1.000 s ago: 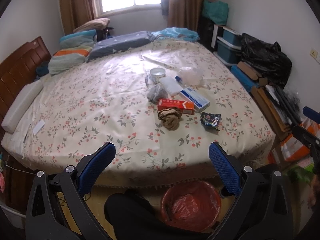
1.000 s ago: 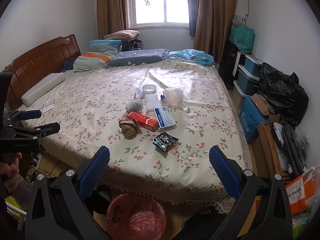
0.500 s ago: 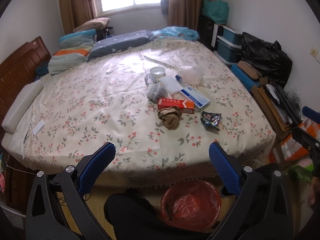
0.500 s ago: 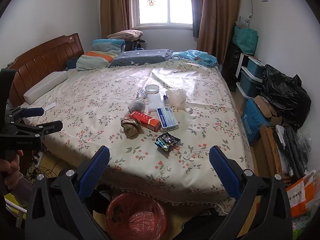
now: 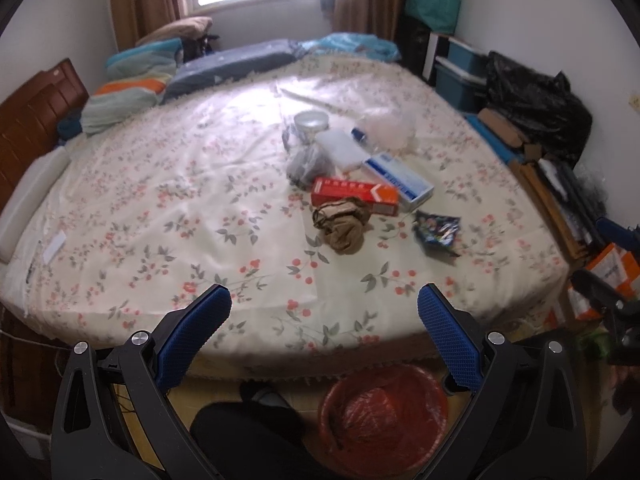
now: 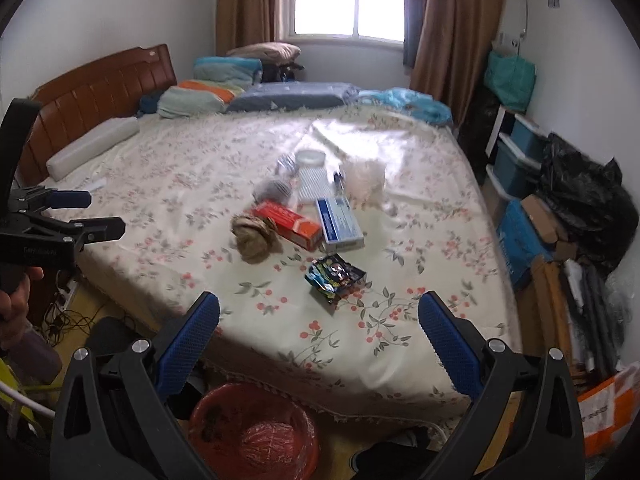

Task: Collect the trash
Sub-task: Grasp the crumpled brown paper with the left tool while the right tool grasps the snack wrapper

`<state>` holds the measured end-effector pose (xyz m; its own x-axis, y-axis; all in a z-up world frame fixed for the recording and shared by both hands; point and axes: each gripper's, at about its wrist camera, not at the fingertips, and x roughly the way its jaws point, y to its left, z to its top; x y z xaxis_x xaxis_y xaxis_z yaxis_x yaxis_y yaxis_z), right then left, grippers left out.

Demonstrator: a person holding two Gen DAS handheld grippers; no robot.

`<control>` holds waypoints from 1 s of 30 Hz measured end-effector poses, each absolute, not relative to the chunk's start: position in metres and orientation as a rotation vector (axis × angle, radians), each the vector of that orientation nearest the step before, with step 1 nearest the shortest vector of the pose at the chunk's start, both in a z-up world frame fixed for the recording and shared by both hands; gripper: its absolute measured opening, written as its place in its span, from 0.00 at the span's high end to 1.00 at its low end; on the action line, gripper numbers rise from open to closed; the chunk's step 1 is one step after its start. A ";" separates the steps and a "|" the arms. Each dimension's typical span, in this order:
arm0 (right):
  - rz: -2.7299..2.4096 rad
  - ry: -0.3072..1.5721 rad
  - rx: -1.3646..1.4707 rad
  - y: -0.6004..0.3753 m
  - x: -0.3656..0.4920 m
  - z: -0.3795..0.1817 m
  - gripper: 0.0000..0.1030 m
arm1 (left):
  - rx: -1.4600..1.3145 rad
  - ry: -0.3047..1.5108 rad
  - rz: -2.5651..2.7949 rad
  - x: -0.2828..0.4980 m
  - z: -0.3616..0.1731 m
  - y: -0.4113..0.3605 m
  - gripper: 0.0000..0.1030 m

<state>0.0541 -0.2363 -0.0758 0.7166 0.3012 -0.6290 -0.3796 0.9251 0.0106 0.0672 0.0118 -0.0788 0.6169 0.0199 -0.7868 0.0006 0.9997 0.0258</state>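
Both the left tongs (image 5: 324,312) and right tongs (image 6: 319,320) hang wide open and empty at the bed's (image 5: 160,208) foot. Trash, nearest a crumpled brown paper (image 5: 340,226) and snack wrapper (image 6: 335,276), clusters mid-bed; best taken singly, nearest first, then dropped into the red bin (image 5: 384,420) below.

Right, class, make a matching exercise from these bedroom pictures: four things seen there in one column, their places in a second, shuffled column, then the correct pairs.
Things:
1. crumpled brown paper
2. red bin
3. dark snack wrapper
4. round tin

Places:
A. on the floor at the foot of the bed
B. far end of the litter pile, nearest the window
C. touching the red carton on its near side
D. alone on the sheet, nearest the right gripper

Pairs: 1-C, 2-A, 3-D, 4-B
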 end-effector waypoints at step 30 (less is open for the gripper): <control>0.455 0.789 -0.315 -0.171 0.210 -0.239 0.72 | -0.052 1.012 -0.220 0.250 -0.249 -0.012 0.29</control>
<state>0.2104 -0.1714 -0.2389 0.6165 0.2731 -0.7385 -0.5027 0.8584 -0.1023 0.2499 -0.0120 -0.2486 0.5104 -0.2064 -0.8348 0.1586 0.9767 -0.1445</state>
